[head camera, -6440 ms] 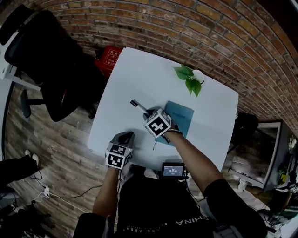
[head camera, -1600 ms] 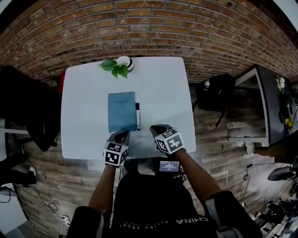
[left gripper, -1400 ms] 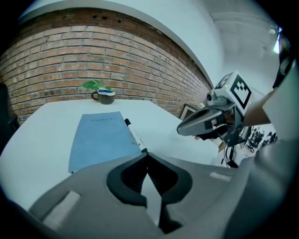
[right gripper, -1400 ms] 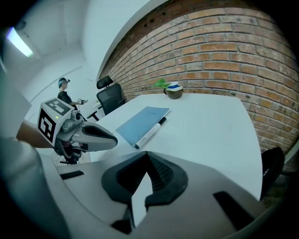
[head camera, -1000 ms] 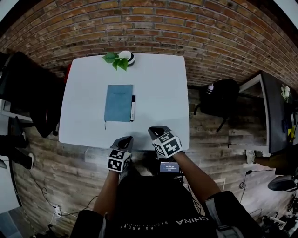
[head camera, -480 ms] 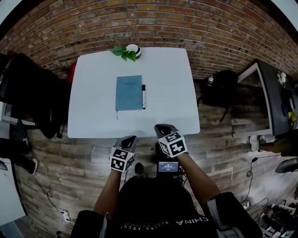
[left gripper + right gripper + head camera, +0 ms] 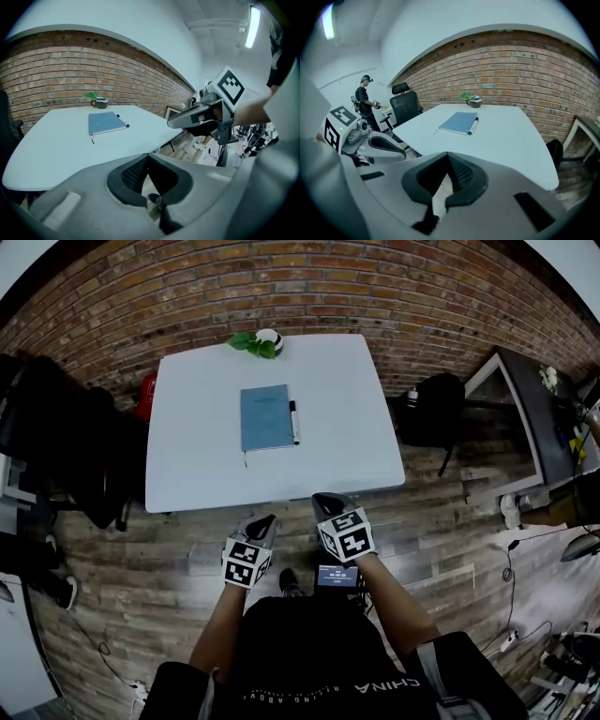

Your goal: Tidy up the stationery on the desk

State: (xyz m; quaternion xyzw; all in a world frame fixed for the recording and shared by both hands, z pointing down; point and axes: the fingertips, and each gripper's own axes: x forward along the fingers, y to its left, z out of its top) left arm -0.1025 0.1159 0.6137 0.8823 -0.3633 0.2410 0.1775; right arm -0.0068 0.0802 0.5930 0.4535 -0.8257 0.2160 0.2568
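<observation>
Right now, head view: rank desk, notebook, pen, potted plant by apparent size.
1. desk
2. notebook
3. potted plant
4. pen
The pen is thinnest, but its length comes near the plant's spread, so that pair is close.

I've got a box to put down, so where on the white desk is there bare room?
Bare patches: between the pen and the right edge of the desk, between the notebook and the left edge, and the strip along the near edge. Crowded only mid-desk, pen beside notebook, and around the potted plant at the far edge.
</observation>
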